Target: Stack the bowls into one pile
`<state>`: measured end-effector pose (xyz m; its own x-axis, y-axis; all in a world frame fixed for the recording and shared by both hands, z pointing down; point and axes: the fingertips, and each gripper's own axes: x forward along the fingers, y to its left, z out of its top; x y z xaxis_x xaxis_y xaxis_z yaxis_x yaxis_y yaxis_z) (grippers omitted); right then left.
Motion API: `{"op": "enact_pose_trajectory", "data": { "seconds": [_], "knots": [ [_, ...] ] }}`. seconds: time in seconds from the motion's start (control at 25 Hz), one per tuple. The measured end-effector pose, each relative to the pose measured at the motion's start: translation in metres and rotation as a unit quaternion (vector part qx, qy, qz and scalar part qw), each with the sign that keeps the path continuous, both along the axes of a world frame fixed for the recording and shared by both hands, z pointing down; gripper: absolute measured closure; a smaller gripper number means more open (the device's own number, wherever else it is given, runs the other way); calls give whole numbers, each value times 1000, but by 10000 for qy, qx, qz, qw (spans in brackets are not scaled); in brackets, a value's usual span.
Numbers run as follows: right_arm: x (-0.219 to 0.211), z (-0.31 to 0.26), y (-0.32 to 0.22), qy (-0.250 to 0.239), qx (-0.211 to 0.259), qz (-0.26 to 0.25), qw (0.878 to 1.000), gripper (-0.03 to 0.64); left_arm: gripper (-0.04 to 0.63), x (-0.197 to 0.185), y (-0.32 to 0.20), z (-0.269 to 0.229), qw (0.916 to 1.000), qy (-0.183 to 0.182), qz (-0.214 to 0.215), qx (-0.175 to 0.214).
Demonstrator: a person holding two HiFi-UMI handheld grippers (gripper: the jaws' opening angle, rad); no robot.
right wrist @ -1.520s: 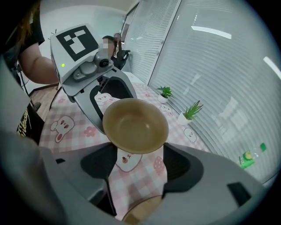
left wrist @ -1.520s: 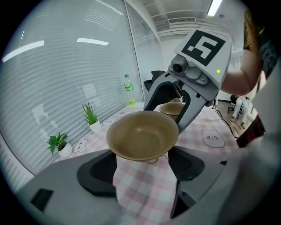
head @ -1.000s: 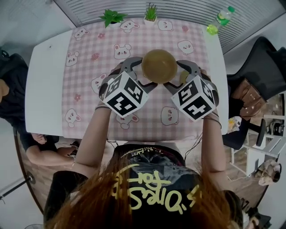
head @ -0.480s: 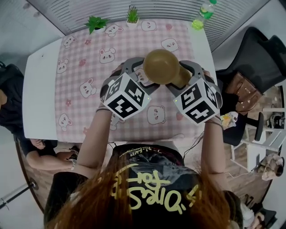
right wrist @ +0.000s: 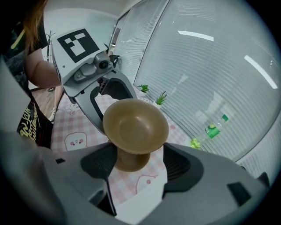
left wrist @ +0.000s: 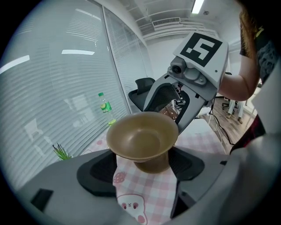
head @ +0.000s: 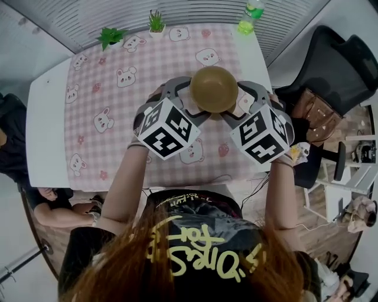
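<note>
- At your far left, the bare white strip of the tabletop [head: 41,130] runs beside the pink checked cloth [head: 100,106]; a leafy plant [head: 110,36] and a spiky plant [head: 156,22] stand at the cloth's far edge
- Your left tool [head: 184,101] comes in from the left of the bowl [head: 214,88]. Its jaws stand wide apart with the bowl's foot between them. The flared rim overhangs both jaws, and a strip of cloth shows between the foot and the jaw on the left of that tool's own view
- The brown bowl sits upright, mouth up, midway between your two tools, over the right part of the cloth; you cannot tell whether its foot rests on the cloth or hangs above it
- Your right tool [head: 241,103] mirrors the left one: jaws wide apart, foot between them, rim over both, cloth showing between the foot and the jaw on the right of its view
- At the far right corner of the tabletop stands a green bottle [head: 254,9], and a black chair [head: 336,65] is just beyond the edge
</note>
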<state>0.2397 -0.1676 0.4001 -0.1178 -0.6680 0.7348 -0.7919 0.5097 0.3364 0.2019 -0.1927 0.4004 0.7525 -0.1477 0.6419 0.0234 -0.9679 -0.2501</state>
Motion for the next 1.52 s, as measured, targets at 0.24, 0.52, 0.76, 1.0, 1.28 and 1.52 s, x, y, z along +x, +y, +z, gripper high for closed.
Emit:
{"op": "enact_pose_trajectory", "data": {
  "seconds": [0.24, 0.52, 0.76, 1.0, 1.28, 1.52],
  "knots": [
    [9, 6, 8, -10, -36, -11, 10000, 285, 225, 9, 8, 6, 10000, -51, -2, -18],
    [13, 16, 13, -17, -164, -9, 9999, 285, 222, 11, 13, 18, 9998, -86, -26, -156],
    [10, 30, 14, -268, -248, -83, 9993, 285, 210, 11, 15, 30, 9992, -229, -38, -339],
    [11, 47, 16, -328, -384, -28, 9987, 285, 183, 13, 20, 47, 9980, -457, 76, -424],
    [11, 52, 18, -505, -487, -46, 9975, 285, 166, 13, 21, 59, 9975, -658, 5, -265],
    [11, 55, 21, -625, -572, -33, 9964, 285, 160, 13, 23, 65, 9972, -679, 18, -321]
  ]
}}
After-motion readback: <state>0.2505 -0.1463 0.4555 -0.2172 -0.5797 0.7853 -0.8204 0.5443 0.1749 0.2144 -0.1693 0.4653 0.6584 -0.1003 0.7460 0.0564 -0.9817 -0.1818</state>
